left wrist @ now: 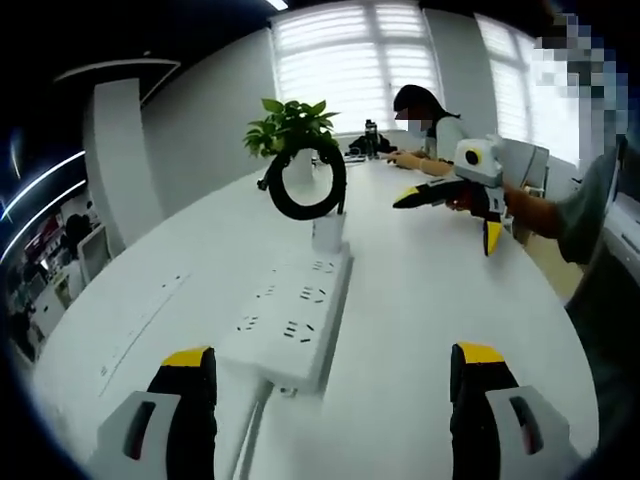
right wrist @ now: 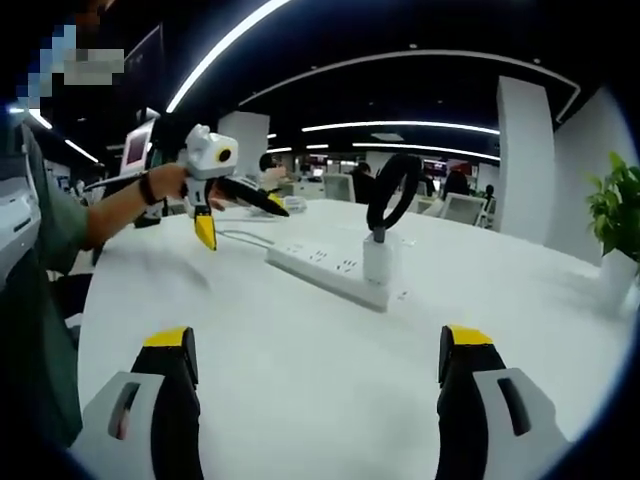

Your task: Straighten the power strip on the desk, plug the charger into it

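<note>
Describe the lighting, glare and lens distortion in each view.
Left gripper view: daylight through blinds washes out the window and puts a soft sheen on the white desk; fisheye bends the power strip. Right gripper view: dim room, ceiling light strips curve into arcs; the charger stays sharp, far desks soft.

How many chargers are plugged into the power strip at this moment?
1. A white charger with a coiled black cable stands in the power strip near its end toward the potted plant. The strip's other sockets look unoccupied in both views.
</note>
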